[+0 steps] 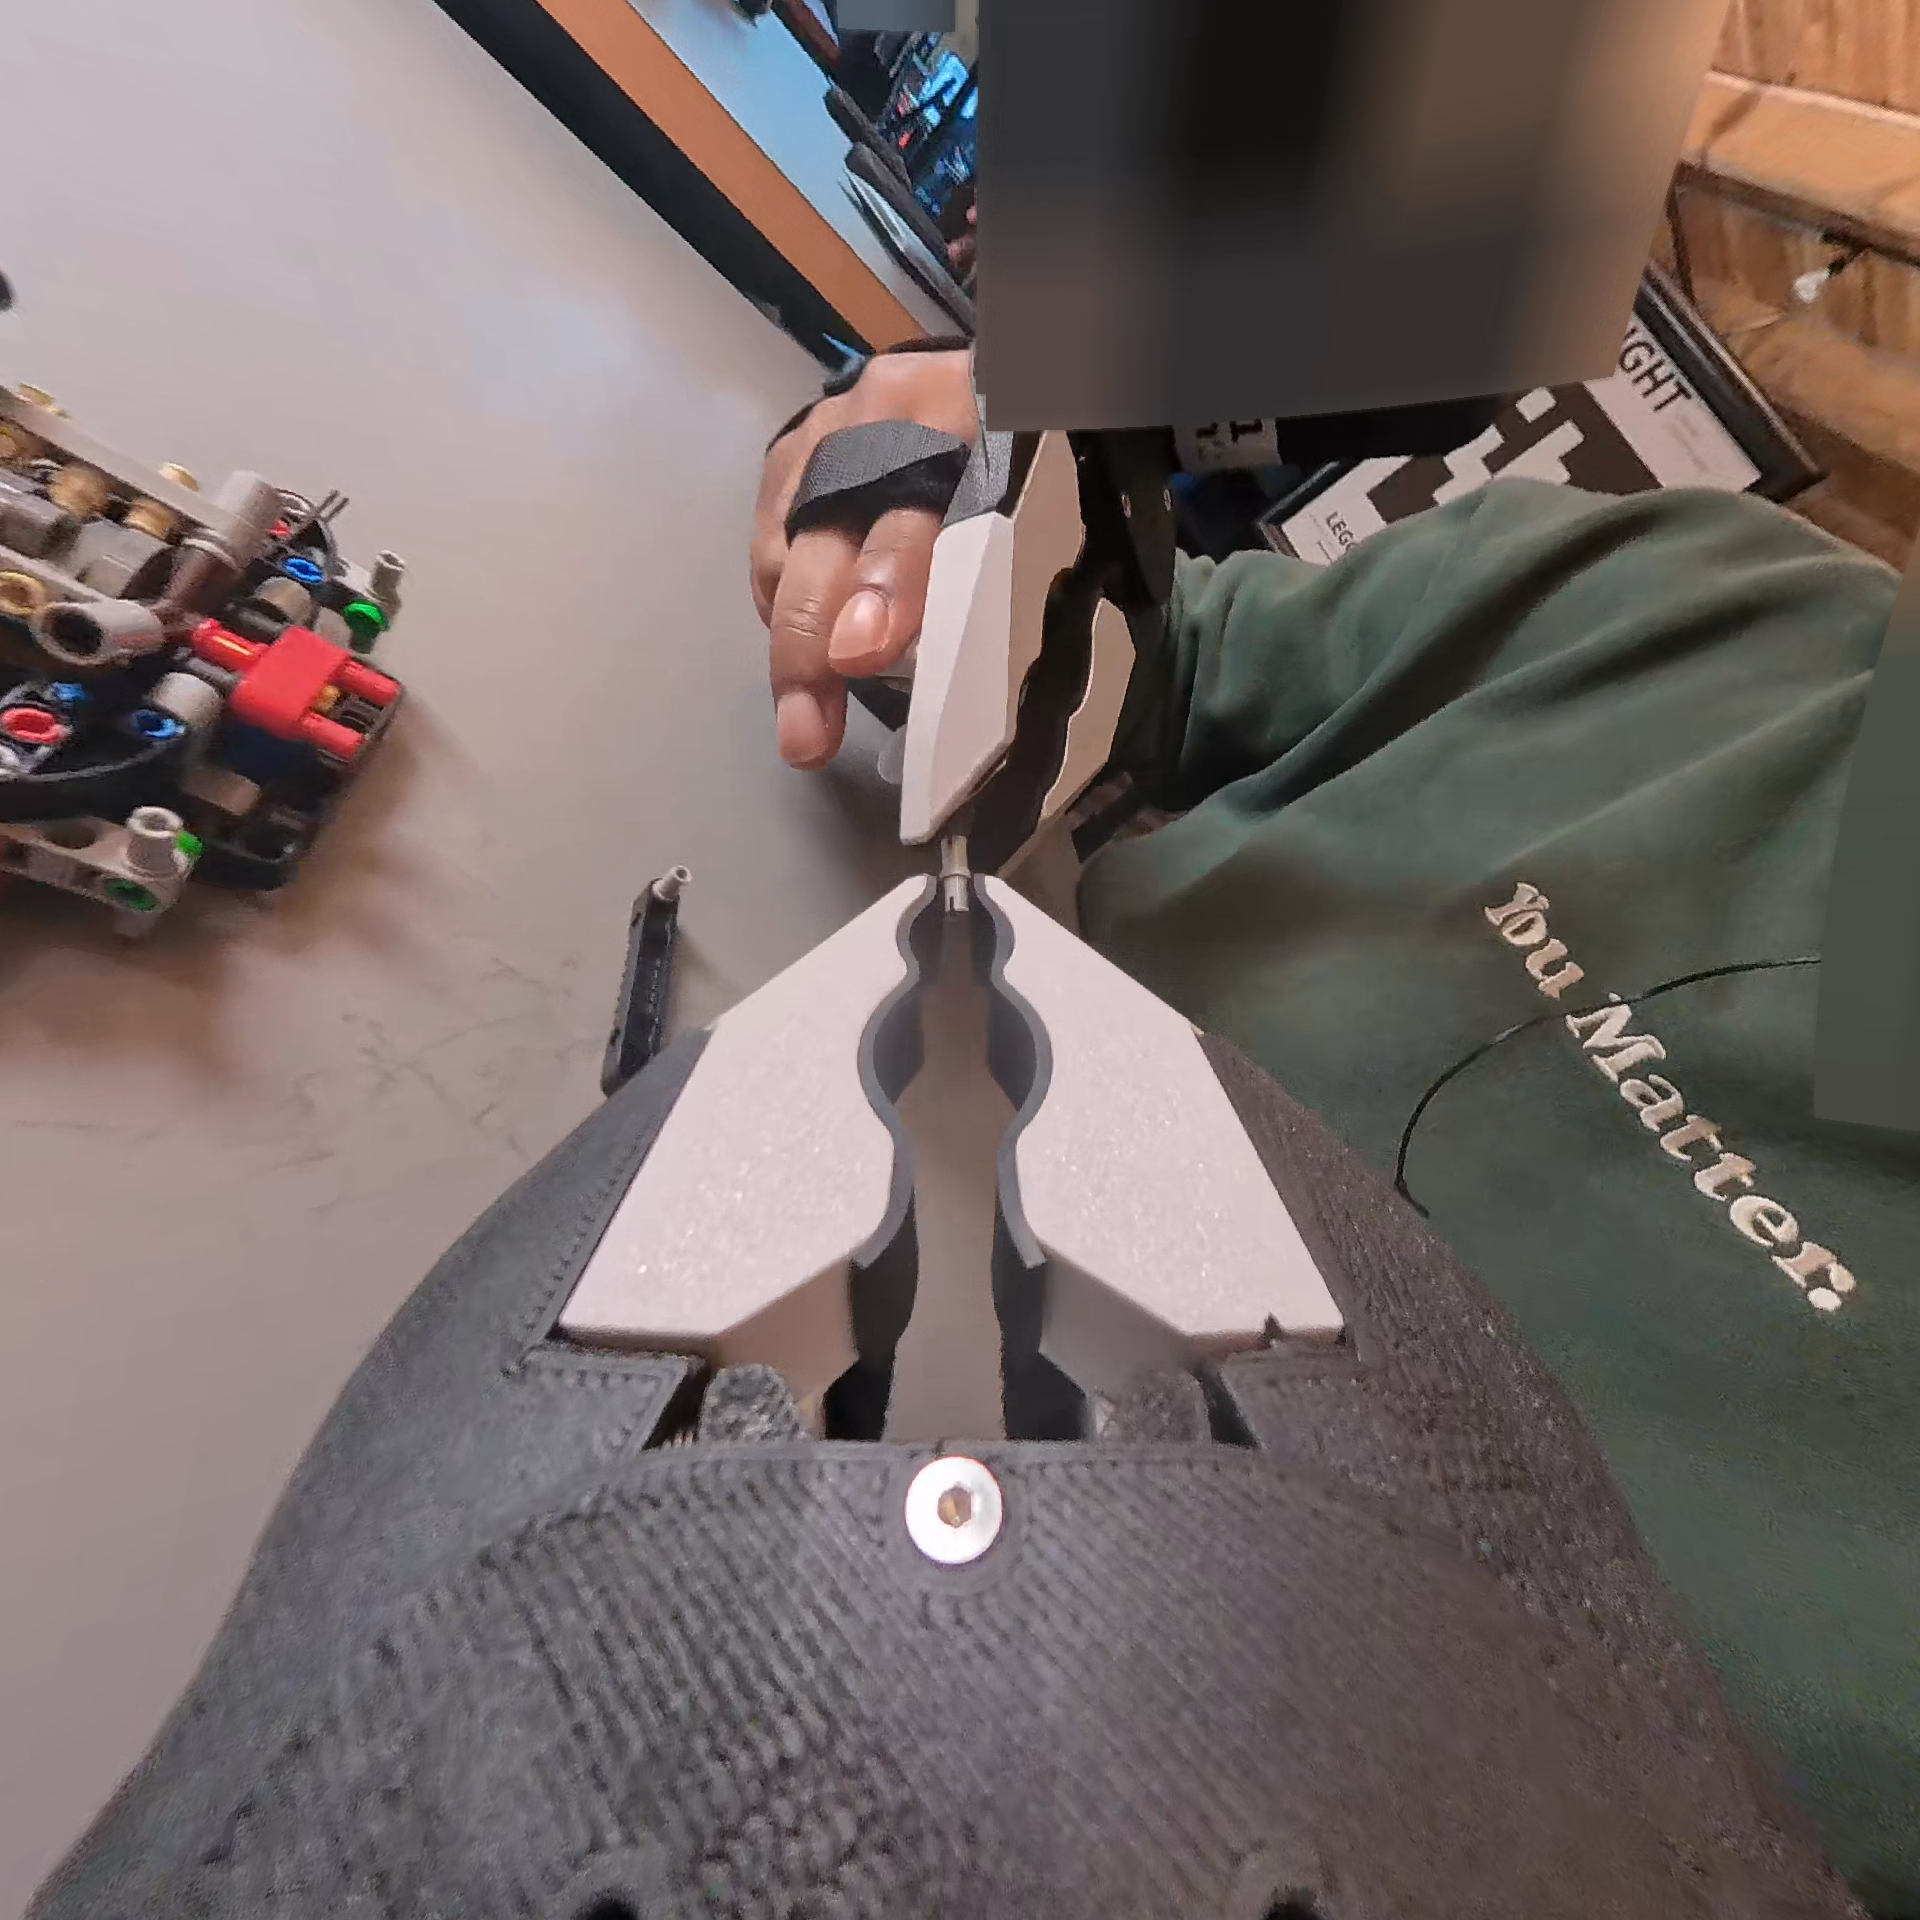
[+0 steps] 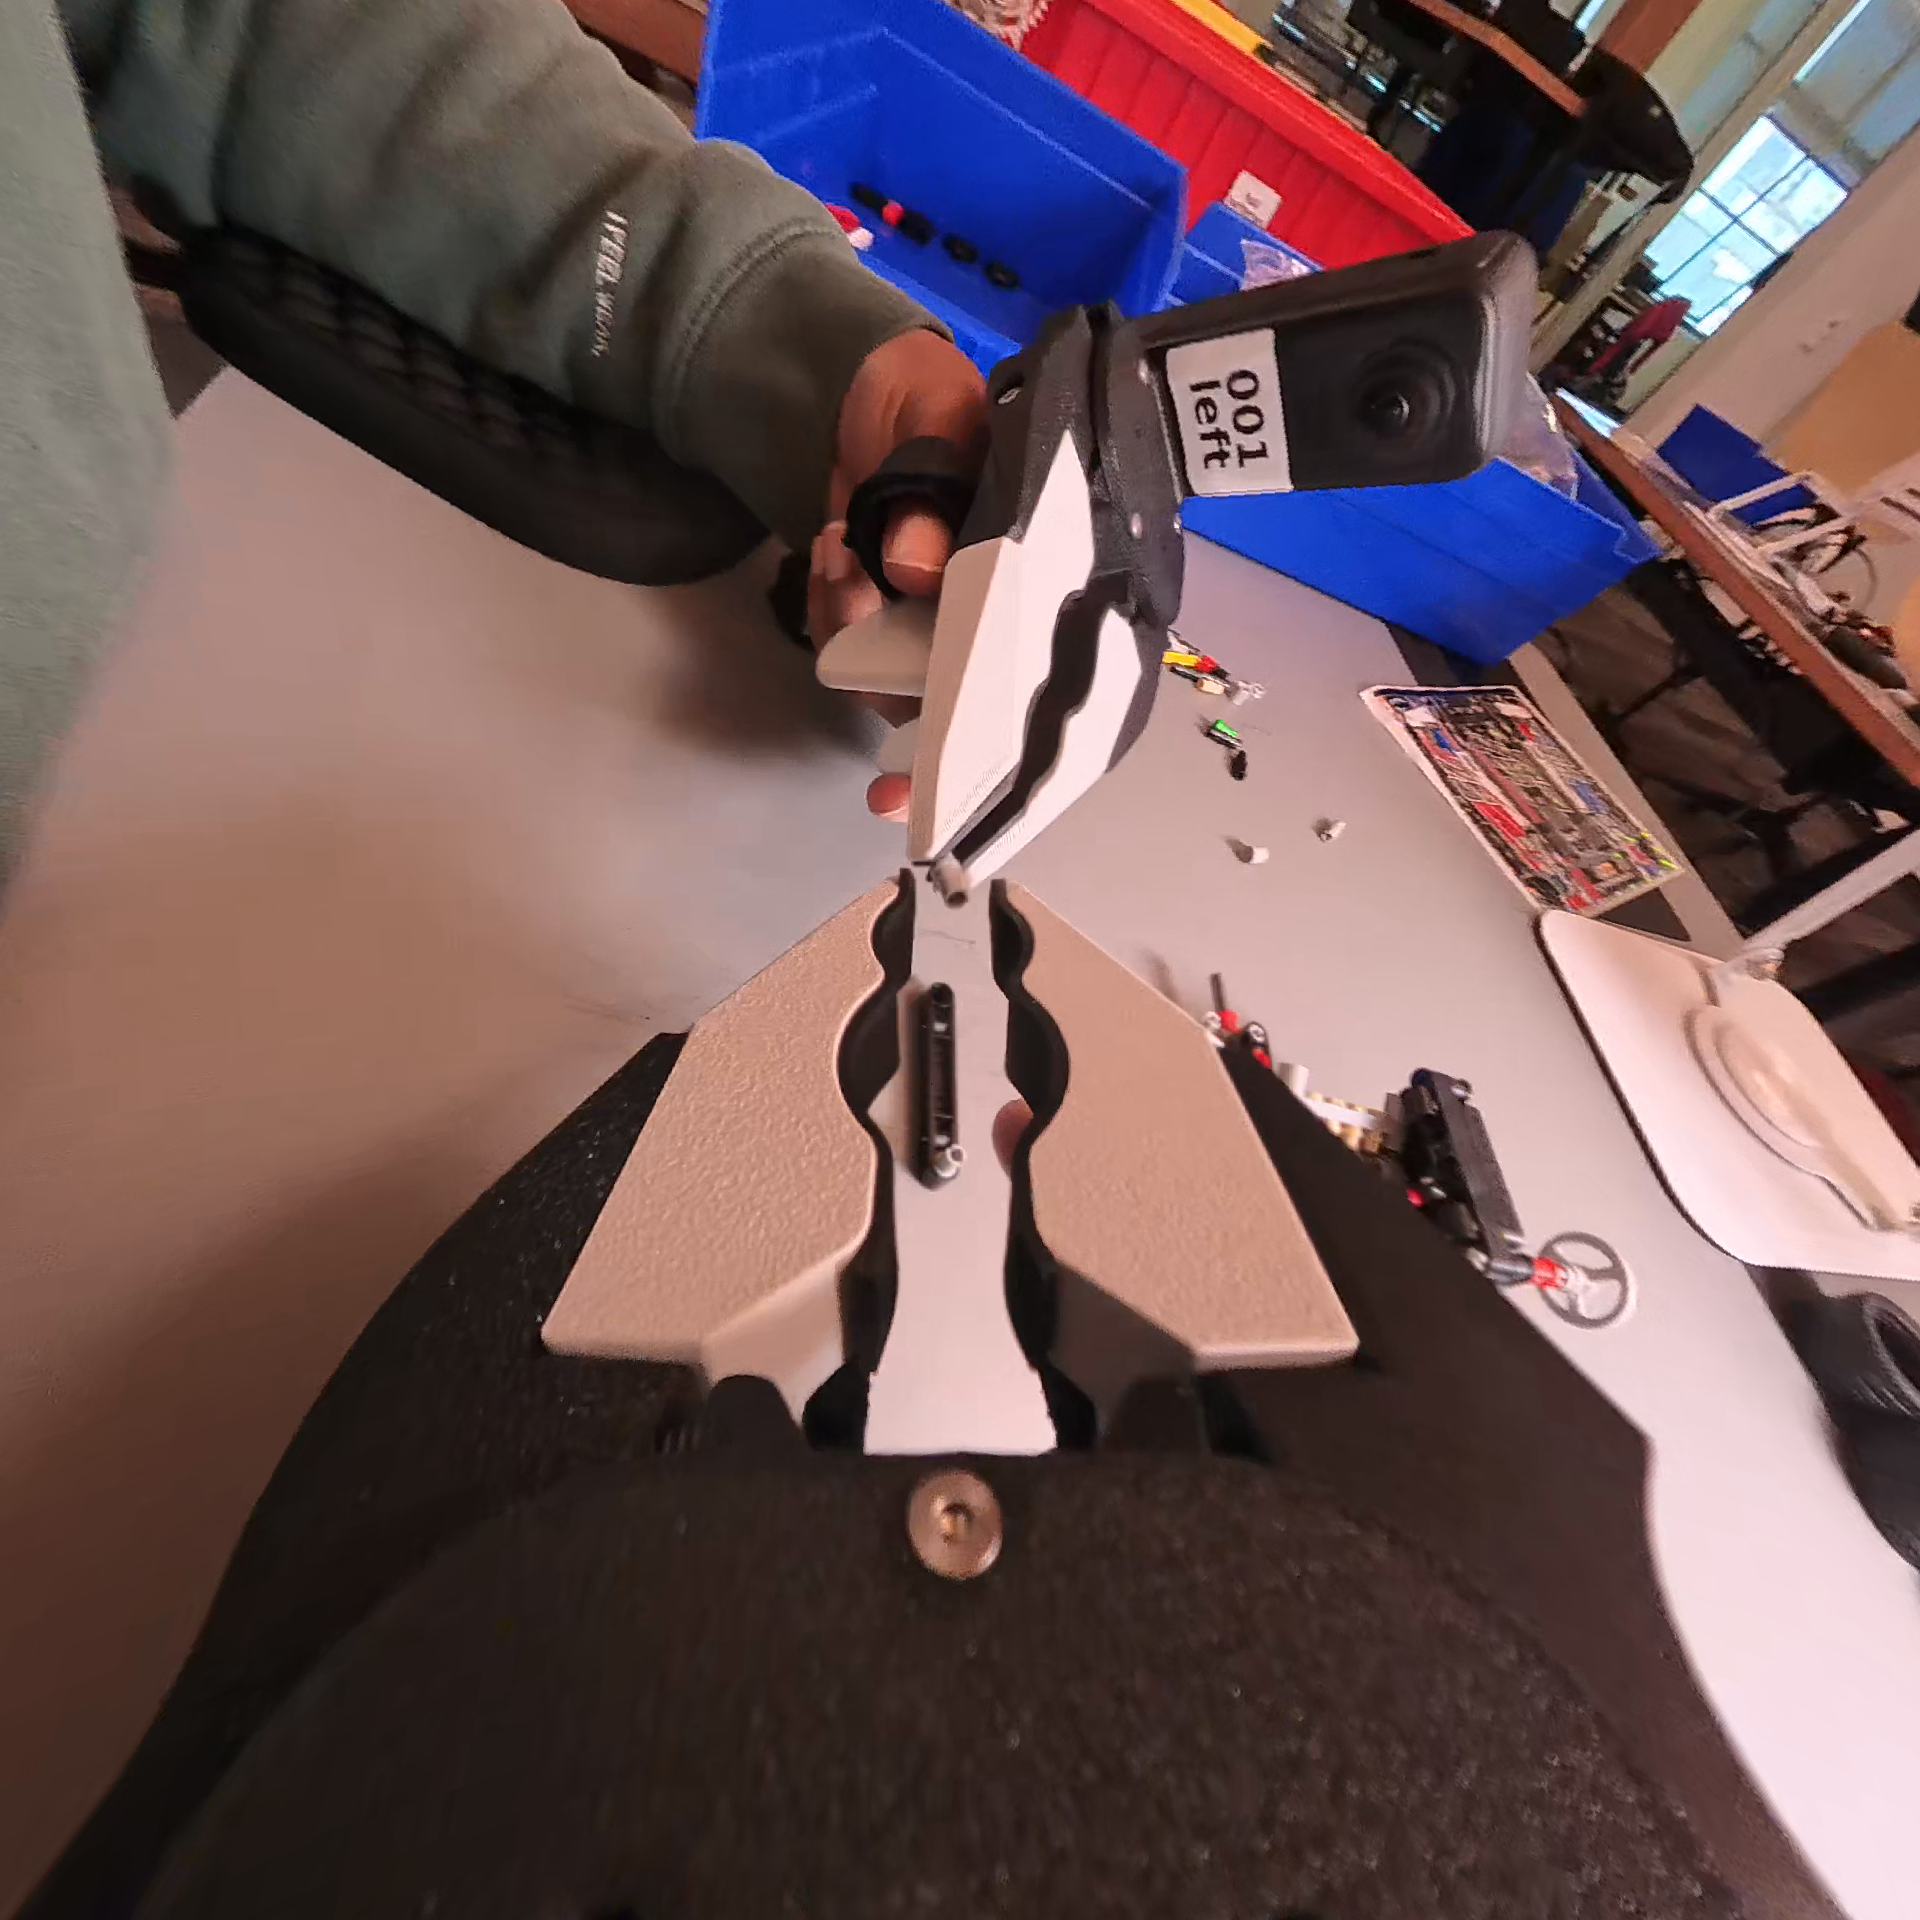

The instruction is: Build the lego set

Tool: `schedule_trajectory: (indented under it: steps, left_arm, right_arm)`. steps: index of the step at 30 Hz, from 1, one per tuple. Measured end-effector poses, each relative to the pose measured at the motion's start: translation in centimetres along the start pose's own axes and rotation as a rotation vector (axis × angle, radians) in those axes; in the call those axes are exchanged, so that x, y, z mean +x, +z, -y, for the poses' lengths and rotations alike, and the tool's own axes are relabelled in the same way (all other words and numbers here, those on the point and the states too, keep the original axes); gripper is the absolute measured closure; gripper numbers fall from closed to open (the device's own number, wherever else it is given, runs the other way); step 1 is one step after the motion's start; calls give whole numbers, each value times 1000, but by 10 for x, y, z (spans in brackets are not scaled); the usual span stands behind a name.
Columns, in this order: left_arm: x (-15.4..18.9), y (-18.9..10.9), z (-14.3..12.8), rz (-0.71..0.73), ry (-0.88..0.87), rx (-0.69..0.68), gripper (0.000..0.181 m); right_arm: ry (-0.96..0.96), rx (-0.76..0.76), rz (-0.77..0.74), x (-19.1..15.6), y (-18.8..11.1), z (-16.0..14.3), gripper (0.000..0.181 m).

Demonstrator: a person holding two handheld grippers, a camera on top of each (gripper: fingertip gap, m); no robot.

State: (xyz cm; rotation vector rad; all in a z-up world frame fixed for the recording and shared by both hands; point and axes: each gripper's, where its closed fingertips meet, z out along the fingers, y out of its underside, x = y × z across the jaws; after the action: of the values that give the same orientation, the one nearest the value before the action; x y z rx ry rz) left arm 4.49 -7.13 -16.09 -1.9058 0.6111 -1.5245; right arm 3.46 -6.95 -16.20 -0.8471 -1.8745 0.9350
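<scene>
The left gripper [image 1: 957, 902] is pinching a small grey plastic connector pin [image 1: 955, 883] at its fingers' very tips, long axis in line with them, pointing at the right gripper [image 2: 951, 883], whose fingers are standing slightly parted around the pin's free end (contact unclear). A black studless beam [image 2: 935, 1081] is lying on the grey tabletop [image 2: 416, 831] below.

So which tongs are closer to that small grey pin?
Left. The left tongs are shut on the grey pin; the right tongs are open, tips just short of it.
</scene>
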Motion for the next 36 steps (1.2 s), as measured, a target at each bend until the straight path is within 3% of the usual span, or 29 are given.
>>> schedule_trajectory:
  steps: [6, 9, 12, 15, 23, 26, 28, 31, 36]
  left_arm:
    - [-3, 2, -1, 33, 25, -13, 177]
    - [-28, -8, -2, 224, 96, -36, 161]
    - [-52, -19, -19, 433, 267, -197, 156]
    - [-64, -19, -30, 531, 367, -304, 152]
    - [-96, -30, -11, 812, 525, -289, 167]
    - [-92, -29, -14, 783, 508, -298, 167]
    - [-81, -25, -21, 679, 470, -308, 167]
    - [-61, -22, -30, 522, 384, -295, 152]
    - [-61, -9, -28, 561, 394, -289, 136]
  right_arm:
    - [6, -3, 26, -4, 0, -1, 177]
    - [31, -83, -33, 13, -3, -16, 177]
    - [52, -236, -67, 28, -12, -50, 177]
    - [72, -330, -59, 31, -17, -75, 177]
    - [-23, -408, 59, 0, -4, -78, 177]
    - [-42, -349, 125, -20, 5, -63, 177]
    - [-51, -312, 161, -32, 12, -54, 177]
    - [-30, -257, 188, -39, 16, -45, 177]
    - [83, -210, 162, -16, -4, -40, 177]
